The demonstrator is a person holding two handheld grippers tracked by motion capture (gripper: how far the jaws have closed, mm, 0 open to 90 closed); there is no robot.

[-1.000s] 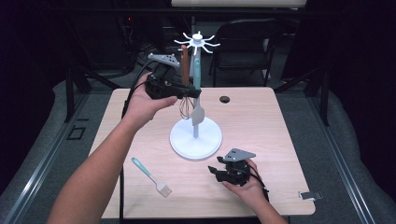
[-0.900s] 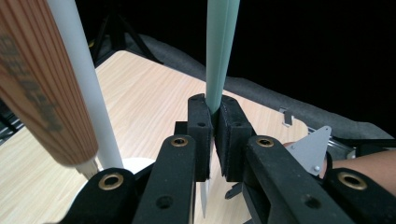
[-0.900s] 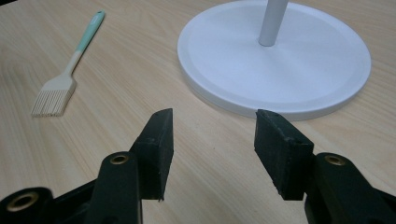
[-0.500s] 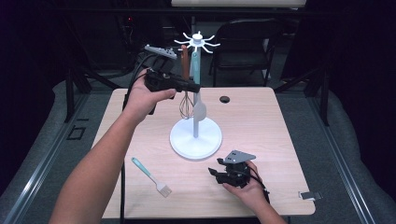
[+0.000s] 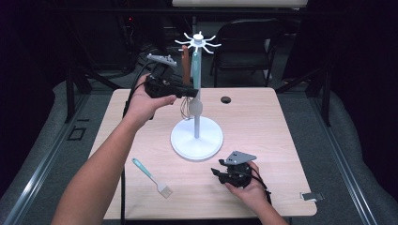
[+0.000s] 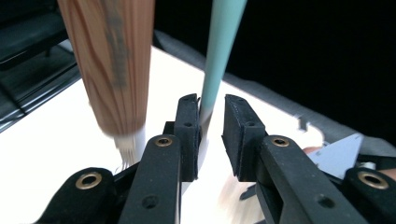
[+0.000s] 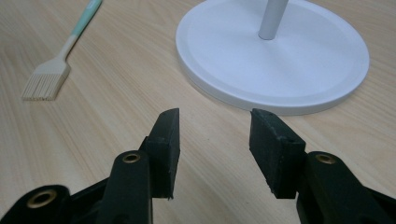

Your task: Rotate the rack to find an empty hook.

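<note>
now left gripper opens around teal handle.

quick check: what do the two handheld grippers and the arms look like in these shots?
Both are black. The left gripper and right gripper each have two blocky black jaws on link arms with brass-coloured rivets. Each carries a grey three-cornered plate on top and trails a black cable. Forearms are bare, no sleeves.
</note>
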